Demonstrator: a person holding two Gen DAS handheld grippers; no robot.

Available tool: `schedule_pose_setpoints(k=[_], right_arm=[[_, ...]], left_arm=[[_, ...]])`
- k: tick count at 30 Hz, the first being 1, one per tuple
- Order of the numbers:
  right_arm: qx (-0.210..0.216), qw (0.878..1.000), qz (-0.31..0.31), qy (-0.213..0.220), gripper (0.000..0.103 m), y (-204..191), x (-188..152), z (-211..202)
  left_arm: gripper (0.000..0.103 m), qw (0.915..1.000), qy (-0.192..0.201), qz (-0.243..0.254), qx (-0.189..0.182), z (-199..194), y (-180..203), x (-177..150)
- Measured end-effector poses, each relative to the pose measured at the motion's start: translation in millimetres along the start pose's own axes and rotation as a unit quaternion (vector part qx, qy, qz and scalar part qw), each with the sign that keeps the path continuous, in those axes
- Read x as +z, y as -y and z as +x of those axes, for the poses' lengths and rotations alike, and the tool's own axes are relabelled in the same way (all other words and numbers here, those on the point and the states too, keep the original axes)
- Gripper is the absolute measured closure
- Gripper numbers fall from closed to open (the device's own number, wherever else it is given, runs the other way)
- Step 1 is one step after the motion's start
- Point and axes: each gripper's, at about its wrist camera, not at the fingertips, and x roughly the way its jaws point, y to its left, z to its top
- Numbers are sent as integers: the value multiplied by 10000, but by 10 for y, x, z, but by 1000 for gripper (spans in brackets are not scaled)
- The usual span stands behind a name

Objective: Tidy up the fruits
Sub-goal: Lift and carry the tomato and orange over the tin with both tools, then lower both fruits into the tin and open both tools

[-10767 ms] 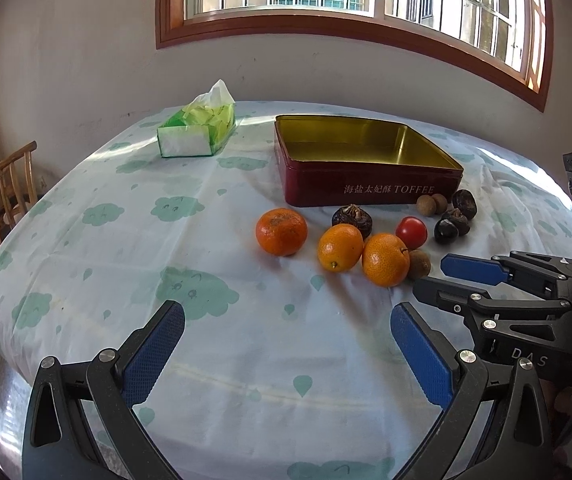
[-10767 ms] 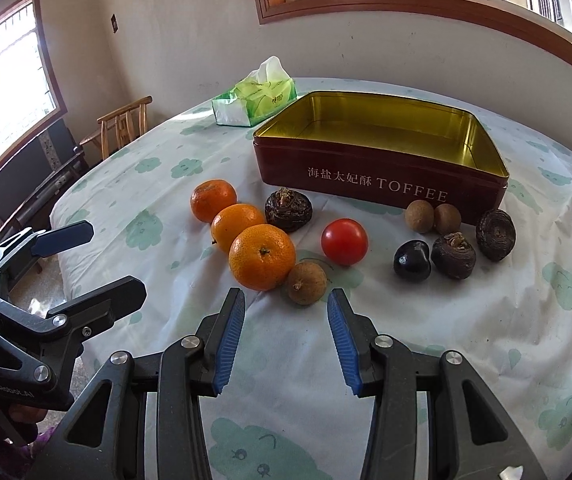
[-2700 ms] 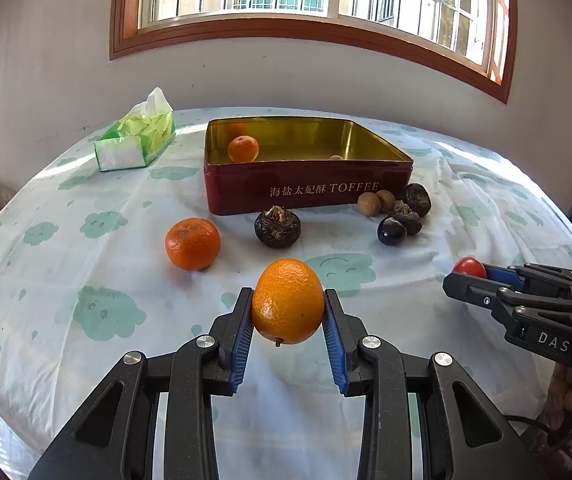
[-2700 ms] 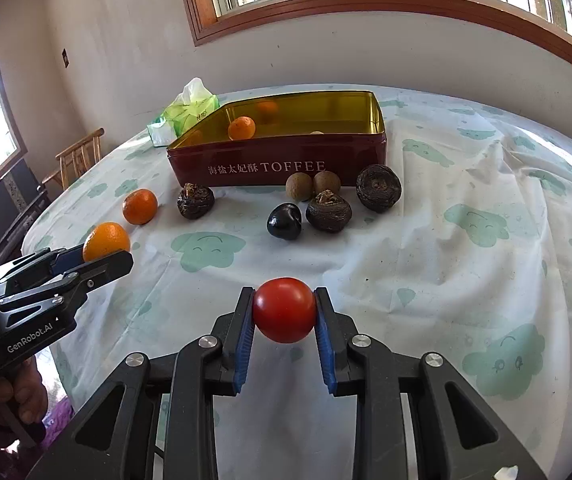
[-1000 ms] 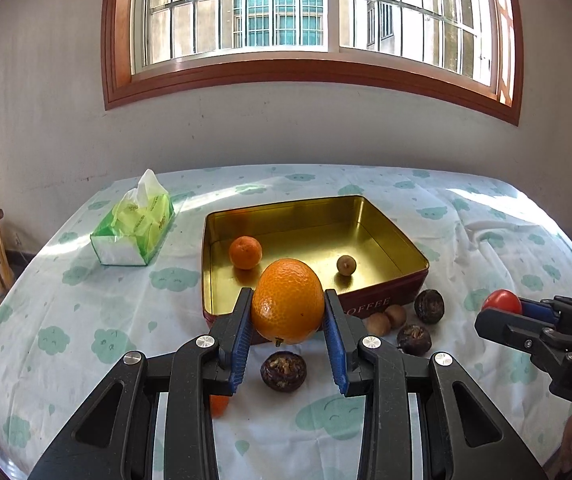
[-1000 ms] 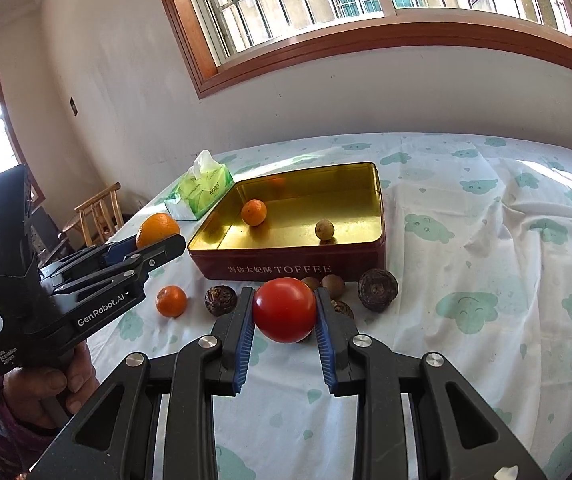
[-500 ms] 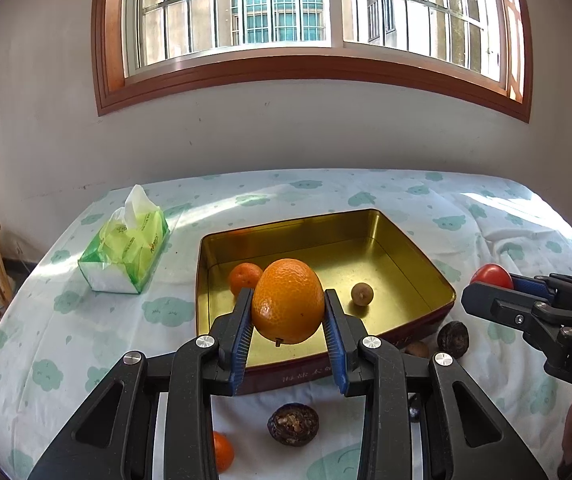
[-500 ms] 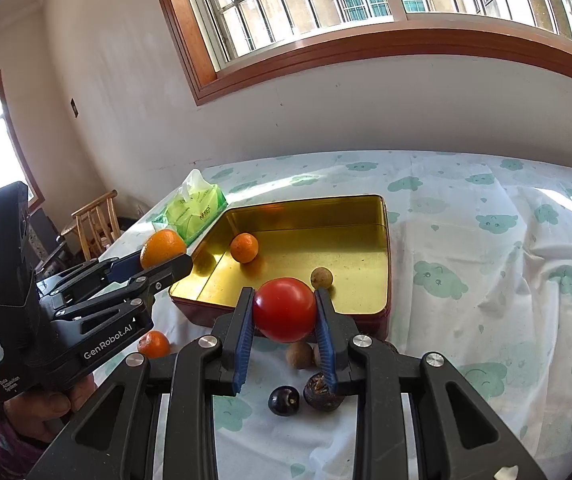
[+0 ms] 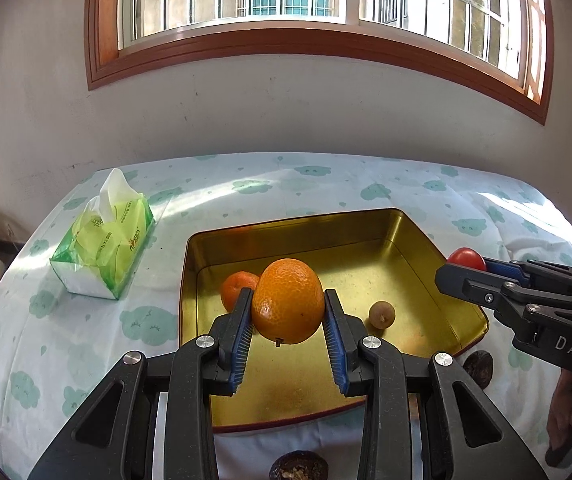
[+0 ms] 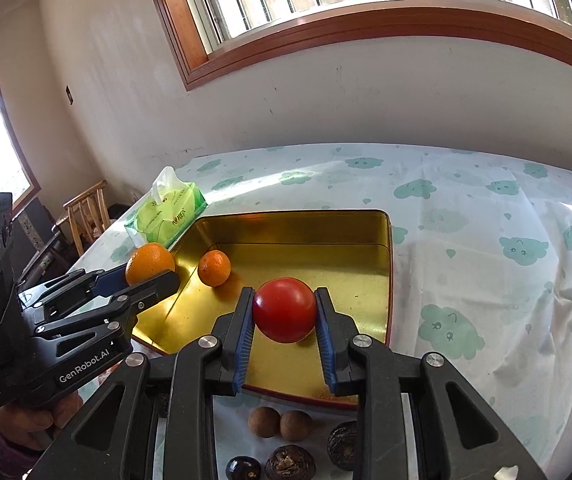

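My left gripper [image 9: 288, 325] is shut on a large orange [image 9: 288, 300] and holds it above the open gold-lined red tin [image 9: 366, 236]. A small orange [image 9: 235, 286] and a small brown fruit [image 9: 381, 313] lie inside the tin. My right gripper [image 10: 285, 322] is shut on a red tomato [image 10: 285, 309] above the tin's [image 10: 326, 228] near right part. The left gripper with its orange [image 10: 149, 262] shows at left in the right wrist view. The right gripper with the tomato [image 9: 466, 258] shows at right in the left wrist view.
A green tissue pack [image 9: 104, 244] lies left of the tin. Two small brown fruits [image 10: 280, 423] and several dark fruits [image 10: 290, 462] sit on the cloud-print cloth in front of the tin. A wooden chair [image 10: 86, 216] stands beyond the table's left edge. A wall with a window is behind.
Both grippers have moved forward over the tin with their fruits still held. The tin now fills the middle of both views, and the loose fruits have slid to the bottom edge.
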Motion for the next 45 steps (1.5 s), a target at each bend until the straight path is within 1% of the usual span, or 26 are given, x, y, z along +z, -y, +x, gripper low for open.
schedule_pose_setpoints(k=[3, 8, 17, 24, 29, 45], right_arm=[[-12, 10000, -50, -83, 77, 40, 76, 113], [-91, 9995, -120, -295, 77, 121, 179, 306], [-134, 9980, -257, -562, 77, 175, 327, 529], [-148, 9964, -391, -732, 76, 154, 356, 654], [-176, 9960, -344, -810, 76, 192, 366, 711], [-223, 9951, -296, -913, 76, 208, 411, 818]], left_arm=[[68, 10000, -74, 3, -33, 91, 16, 59], [68, 9994, -330, 8, -79, 280, 46, 172], [68, 9984, -530, 190, 54, 513, 120, 346], [68, 9971, -708, 248, 139, 671, 134, 360], [68, 9961, -823, 252, 195, 754, 129, 354], [68, 9948, -941, 309, 256, 859, 139, 353]])
